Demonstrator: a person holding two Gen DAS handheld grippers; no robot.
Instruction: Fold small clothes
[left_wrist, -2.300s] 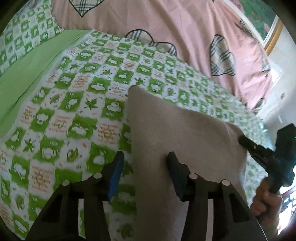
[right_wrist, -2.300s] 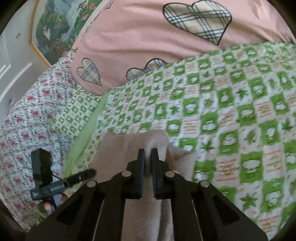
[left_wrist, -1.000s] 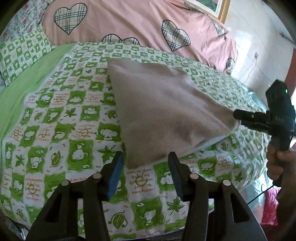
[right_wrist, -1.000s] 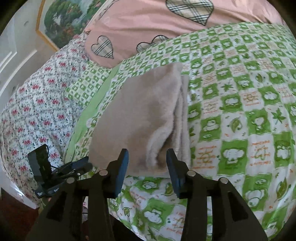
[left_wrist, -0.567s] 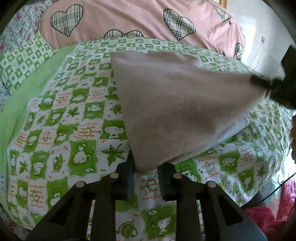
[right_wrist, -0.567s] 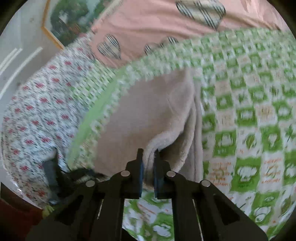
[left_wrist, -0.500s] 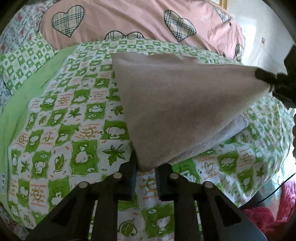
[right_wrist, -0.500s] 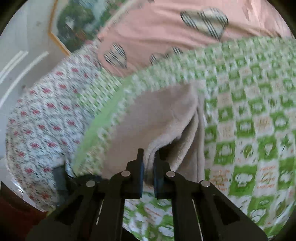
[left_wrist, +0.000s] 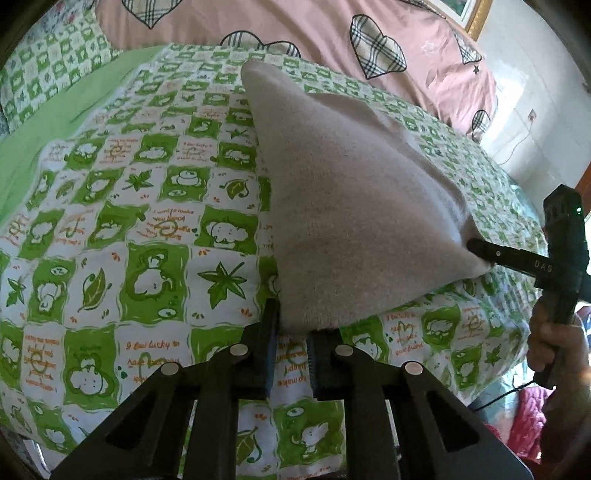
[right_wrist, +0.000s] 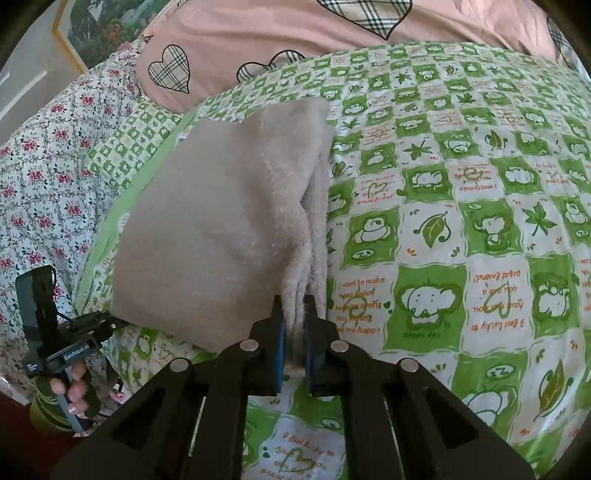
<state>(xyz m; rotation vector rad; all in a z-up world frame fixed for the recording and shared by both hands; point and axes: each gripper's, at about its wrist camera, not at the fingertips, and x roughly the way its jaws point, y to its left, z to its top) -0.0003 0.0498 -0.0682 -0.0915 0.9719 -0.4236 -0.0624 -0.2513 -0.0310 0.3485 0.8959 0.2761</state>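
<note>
While the left gripper (left_wrist: 291, 328) pinches one near corner of the folded beige fleece cloth (left_wrist: 354, 206) at the lower middle of its frame, the right gripper (right_wrist: 294, 325) is pressed together on the other near corner, layers bunched between its fingers. Held up at those two corners, the cloth slopes down onto the green-and-white checked bedsheet (right_wrist: 461, 206), below the pink heart-print pillow (left_wrist: 295, 29) along the top edge

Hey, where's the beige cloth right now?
The beige cloth lies on the green checked bedsheet, near corners pinched by the left gripper and right gripper; its far edge points toward the pink heart-print quilt.
</note>
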